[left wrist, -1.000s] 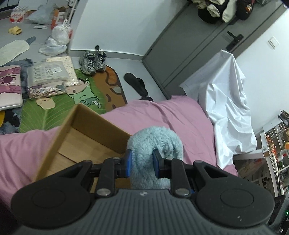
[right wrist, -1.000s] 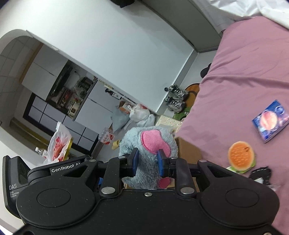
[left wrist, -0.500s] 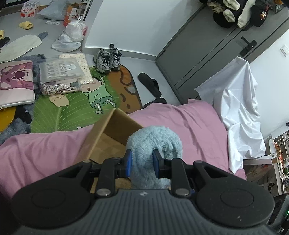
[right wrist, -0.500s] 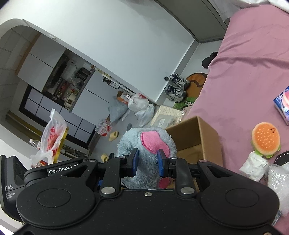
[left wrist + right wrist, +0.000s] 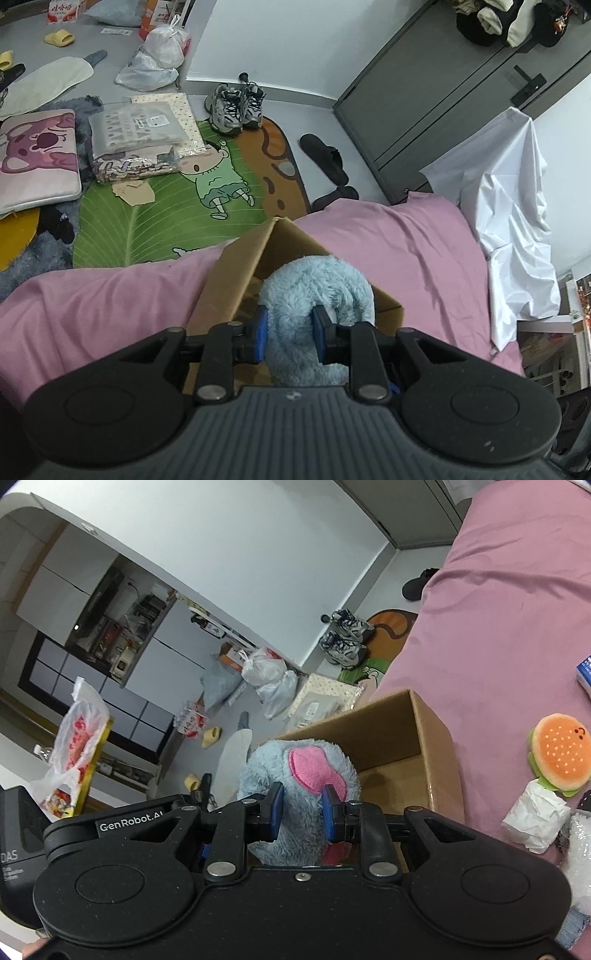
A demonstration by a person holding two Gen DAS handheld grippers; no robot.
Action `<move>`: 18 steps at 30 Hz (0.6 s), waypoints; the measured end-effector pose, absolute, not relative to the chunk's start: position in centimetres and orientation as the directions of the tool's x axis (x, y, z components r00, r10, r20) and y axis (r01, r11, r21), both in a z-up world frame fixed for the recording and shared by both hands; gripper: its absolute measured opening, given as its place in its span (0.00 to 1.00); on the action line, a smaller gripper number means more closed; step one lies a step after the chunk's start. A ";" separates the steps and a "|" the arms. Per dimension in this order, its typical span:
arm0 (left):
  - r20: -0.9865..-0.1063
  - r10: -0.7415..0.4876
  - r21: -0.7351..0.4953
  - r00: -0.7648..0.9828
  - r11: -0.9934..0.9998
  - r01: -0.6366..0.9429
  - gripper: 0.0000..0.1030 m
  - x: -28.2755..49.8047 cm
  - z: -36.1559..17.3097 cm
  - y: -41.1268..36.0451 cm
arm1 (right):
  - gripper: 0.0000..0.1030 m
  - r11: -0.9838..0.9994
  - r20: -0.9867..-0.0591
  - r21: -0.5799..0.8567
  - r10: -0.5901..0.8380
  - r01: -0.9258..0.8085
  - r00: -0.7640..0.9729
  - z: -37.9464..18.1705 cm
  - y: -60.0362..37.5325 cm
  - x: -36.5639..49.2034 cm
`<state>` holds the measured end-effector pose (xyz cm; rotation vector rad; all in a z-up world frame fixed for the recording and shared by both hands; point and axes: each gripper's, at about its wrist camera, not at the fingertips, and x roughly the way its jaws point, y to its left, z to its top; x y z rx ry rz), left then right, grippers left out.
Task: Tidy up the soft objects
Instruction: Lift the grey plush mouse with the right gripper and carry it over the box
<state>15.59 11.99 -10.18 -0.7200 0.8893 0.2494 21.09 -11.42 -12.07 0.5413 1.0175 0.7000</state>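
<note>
A fluffy light-blue plush toy point(image 5: 317, 291) is pinched between the blue pads of my left gripper point(image 5: 289, 334), which is shut on its fur. In the right wrist view the same plush toy point(image 5: 295, 775) shows a pink patch, and my right gripper point(image 5: 301, 812) is shut on it too. The toy hangs over an open cardboard box point(image 5: 236, 280) that sits on the pink bedsheet point(image 5: 406, 240). The box point(image 5: 424, 746) looks empty where its inside shows. A burger-shaped plush point(image 5: 561, 753) lies on the sheet to the right of the box.
Crumpled white paper point(image 5: 535, 819) and a bubble-wrap lump point(image 5: 580, 864) lie near the burger. A blue packet point(image 5: 585, 672) sits at the right edge. Beyond the bed are a green floor mat point(image 5: 155, 221), sneakers point(image 5: 236, 107), bags and a white sheet point(image 5: 517, 221).
Both grippers carried the plush toy toward and down over the cardboard box, which now sits closer beneath it. The grips stayed shut.
</note>
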 end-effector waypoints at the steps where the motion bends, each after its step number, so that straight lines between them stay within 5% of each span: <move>1: -0.782 -0.087 -0.463 0.617 0.744 -0.482 0.23 15.7 -10.3 12.1 | 0.22 0.669 -0.579 0.693 0.738 -0.268 0.345 -12.2 -11.2 21.2; 18: -0.815 -0.080 -0.428 0.574 0.750 -0.504 0.27 16.4 -10.7 12.2 | 0.29 0.714 -0.644 0.648 0.699 -0.265 0.311 -12.6 -10.3 21.3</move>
